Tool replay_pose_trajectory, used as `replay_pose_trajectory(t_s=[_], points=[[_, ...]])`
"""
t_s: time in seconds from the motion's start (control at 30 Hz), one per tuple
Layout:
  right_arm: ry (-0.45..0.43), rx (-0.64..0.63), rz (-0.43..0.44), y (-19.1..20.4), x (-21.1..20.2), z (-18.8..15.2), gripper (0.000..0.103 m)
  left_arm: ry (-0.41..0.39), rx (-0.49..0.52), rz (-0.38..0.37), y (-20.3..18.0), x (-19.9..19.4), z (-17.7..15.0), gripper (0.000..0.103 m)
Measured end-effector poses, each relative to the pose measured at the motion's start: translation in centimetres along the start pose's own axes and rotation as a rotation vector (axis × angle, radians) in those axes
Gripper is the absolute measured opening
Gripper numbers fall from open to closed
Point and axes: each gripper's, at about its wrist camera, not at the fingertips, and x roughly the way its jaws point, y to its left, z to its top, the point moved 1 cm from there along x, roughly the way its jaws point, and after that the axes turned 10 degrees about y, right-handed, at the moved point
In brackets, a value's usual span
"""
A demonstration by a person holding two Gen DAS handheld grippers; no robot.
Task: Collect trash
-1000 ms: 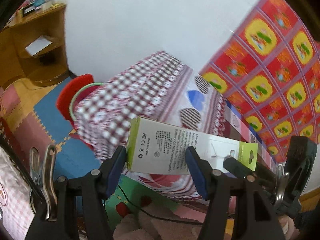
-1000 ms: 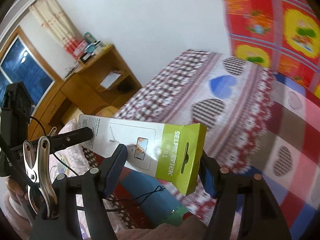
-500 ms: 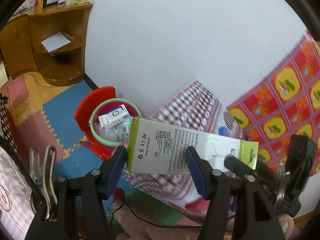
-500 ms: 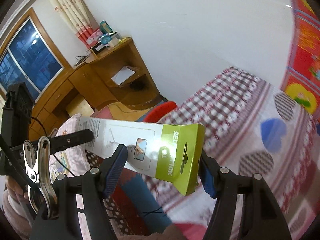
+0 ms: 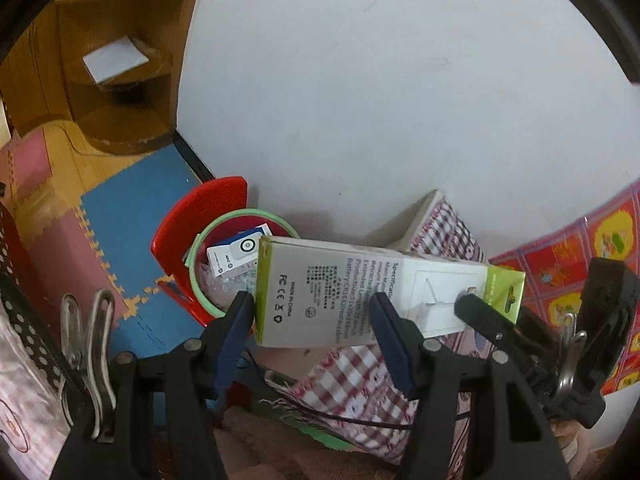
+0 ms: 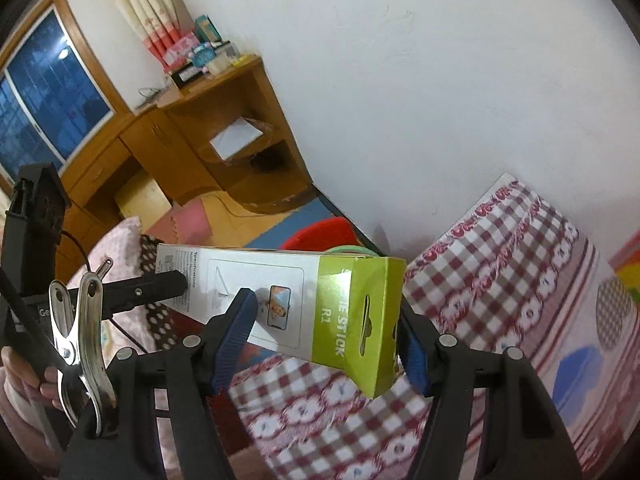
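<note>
The long white-and-green cardboard selfie-stick box [image 5: 360, 300] hangs in the air, held at both ends — the left gripper [image 5: 312, 320] has its fingers clamped on the white end, the right gripper [image 6: 324, 328] on the green hanger end. It sits just above the red plastic bin with a pale green rim [image 5: 208, 256], which already holds packaging. Dropping it in remains. The bin's floor is hidden, and the right view shows only its rim.

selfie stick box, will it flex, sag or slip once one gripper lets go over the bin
The selfie stick box looks like thin stiff card: its edges stay straight between the left gripper and right gripper, so sag seems unlikely. Its glossy faces might slip. Held by one end, it would probably tilt.
</note>
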Motion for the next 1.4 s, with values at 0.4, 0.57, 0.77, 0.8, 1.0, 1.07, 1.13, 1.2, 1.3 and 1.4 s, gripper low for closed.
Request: replay_pose_trajectory(t_s=[0.4, 0.57, 0.77, 0.8, 1.0, 1.07, 1.13, 1.2, 1.3, 1.4], points=[[0.066, 0.035, -0.147, -0.3, 7.2, 4.1, 0.067, 0.181, 0.029, -0.071, 4.2, 8.3, 5.6, 0.061], [0.088, 0.066, -0.174, -1.0, 9.9, 5.7, 0.065, 0.247, 0.058, -0.081, 5.6, 11.7, 7.7, 0.060], [0.128, 0.086, -0.192, -1.2, 13.0, 7.0, 0.064, 0.333, 0.074, -0.072, 7.1, 16.4, 9.0, 0.056], [0.135, 0.091, -0.187, -1.2, 13.4, 7.1, 0.063, 0.346, 0.081, -0.059, 7.3, 17.2, 9.1, 0.054], [0.161, 0.108, -0.188, -0.5, 14.9, 7.4, 0.063, 0.396, 0.125, -0.016, 7.3, 19.9, 9.0, 0.048], [0.162, 0.117, -0.177, -0.2, 15.0, 7.4, 0.063, 0.395, 0.146, -0.002, 7.1, 20.2, 9.0, 0.048], [0.154, 0.122, -0.169, 0.2, 14.5, 7.1, 0.063, 0.386, 0.163, 0.011, 6.7, 19.8, 8.8, 0.048], [0.148, 0.130, -0.162, 0.5, 13.9, 6.8, 0.063, 0.369, 0.181, 0.021, 6.3, 19.3, 8.8, 0.048], [0.137, 0.157, -0.145, 1.0, 12.5, 6.2, 0.063, 0.332, 0.221, 0.055, 5.1, 17.6, 8.4, 0.048], [0.123, 0.177, -0.134, 1.7, 11.3, 5.7, 0.063, 0.312, 0.232, 0.067, 4.3, 16.1, 8.0, 0.048]])
